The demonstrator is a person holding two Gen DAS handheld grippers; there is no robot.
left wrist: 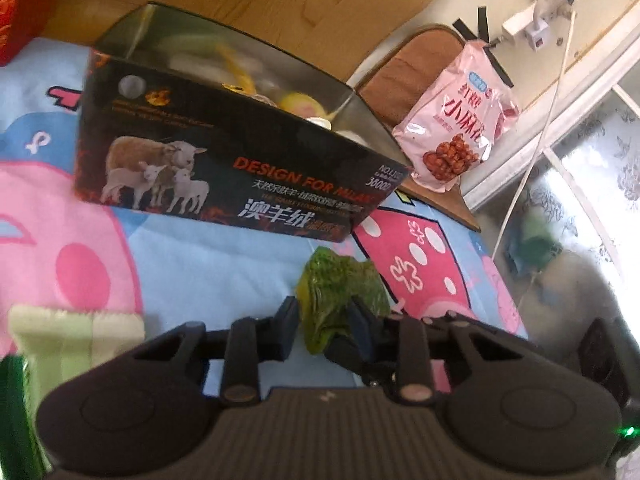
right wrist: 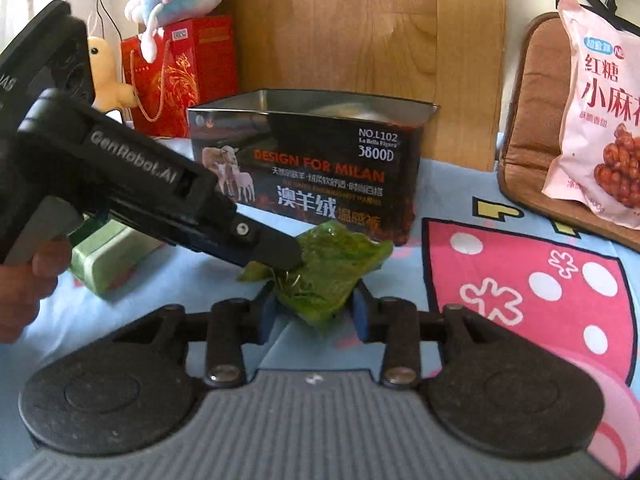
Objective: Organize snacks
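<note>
Left gripper [left wrist: 325, 320]: its 2 fingers are closed on the green snack packet [left wrist: 340, 292], pads pressed into the crinkled wrapper on either side; confirmed from the right wrist view, where the left gripper [right wrist: 280, 254] reaches in from the left and bites the packet's [right wrist: 320, 276] upper left portion. Right gripper [right wrist: 316, 316]: 2 fingers [right wrist: 267, 316] partly apart, flanking the packet's lower end; whether the pads actually touch the wrapper cannot be told. The packet sits just in front of the black tin box [right wrist: 316, 168] (lid off, pale wrapped items visible inside in the left wrist view), above the cartoon-print cloth [right wrist: 520, 280]. A pale green pack [right wrist: 108, 256] lies to the left on the cloth; a pink snack bag [left wrist: 460, 120] leans on a brown cushion [left wrist: 404, 76] to the right, well apart from the box.
</note>
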